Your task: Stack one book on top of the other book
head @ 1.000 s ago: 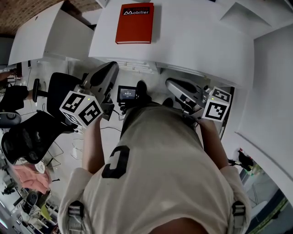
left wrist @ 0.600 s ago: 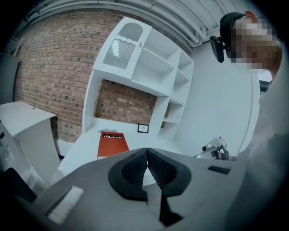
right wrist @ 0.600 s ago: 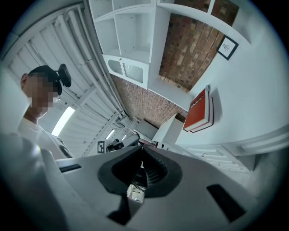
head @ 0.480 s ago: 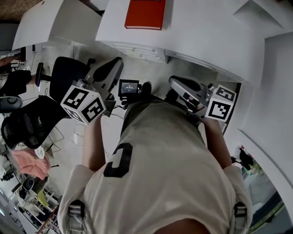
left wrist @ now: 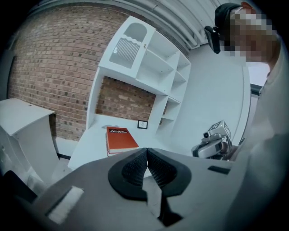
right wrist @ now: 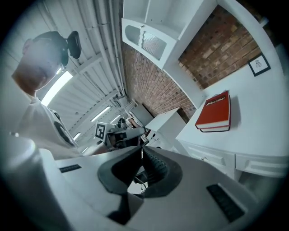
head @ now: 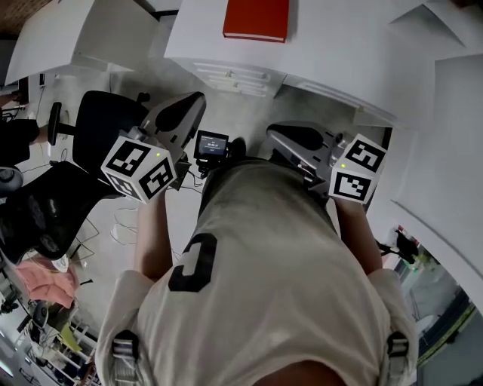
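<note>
Book with a red cover lies flat on the far white desk, well apart from both grippers. The left gripper and the right gripper have their jaws pressed together, holding nothing.

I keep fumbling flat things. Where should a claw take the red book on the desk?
The book lies flat on the desk, cover up, so only its thickness offers a pinch. Probably take its near edge, coming in level from the desk's front, with one jaw over the cover and one slid beneath.
</note>
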The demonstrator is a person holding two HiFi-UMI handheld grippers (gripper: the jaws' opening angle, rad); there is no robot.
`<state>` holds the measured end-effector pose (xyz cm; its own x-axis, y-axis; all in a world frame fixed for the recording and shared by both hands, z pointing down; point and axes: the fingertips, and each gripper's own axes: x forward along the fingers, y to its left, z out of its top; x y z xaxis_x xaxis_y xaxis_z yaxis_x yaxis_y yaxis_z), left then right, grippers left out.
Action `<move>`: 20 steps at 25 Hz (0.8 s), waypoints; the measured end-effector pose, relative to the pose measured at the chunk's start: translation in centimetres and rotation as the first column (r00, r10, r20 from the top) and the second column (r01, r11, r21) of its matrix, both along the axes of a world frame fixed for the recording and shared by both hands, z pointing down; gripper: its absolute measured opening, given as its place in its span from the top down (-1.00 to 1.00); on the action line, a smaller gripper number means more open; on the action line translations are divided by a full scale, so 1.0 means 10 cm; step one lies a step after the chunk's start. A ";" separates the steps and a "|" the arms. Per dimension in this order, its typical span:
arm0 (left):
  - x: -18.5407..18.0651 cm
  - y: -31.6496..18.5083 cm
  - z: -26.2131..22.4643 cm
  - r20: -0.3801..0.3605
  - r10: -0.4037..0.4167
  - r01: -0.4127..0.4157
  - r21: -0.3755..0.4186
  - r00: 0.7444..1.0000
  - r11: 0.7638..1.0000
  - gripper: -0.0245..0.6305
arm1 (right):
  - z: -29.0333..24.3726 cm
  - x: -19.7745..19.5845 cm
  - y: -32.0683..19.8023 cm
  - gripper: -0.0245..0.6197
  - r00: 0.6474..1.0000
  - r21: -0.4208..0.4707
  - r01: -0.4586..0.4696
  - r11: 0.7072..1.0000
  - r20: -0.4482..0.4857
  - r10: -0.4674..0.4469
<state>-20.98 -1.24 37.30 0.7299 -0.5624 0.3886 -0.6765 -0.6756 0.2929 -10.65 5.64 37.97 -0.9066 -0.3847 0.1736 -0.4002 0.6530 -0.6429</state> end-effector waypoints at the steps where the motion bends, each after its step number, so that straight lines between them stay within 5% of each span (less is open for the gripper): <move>1: -0.08 0.00 0.03 -0.009 0.001 -0.001 -0.006 1.000 1.000 0.91 | 0.00 -0.07 0.00 0.89 1.000 -0.003 -0.006 1.000 -0.011 0.006; 20: -0.79 0.02 0.29 -0.096 0.104 -0.109 -0.046 0.990 0.993 0.91 | 0.12 -0.82 0.14 0.91 0.982 -0.029 -0.155 0.988 -0.114 0.151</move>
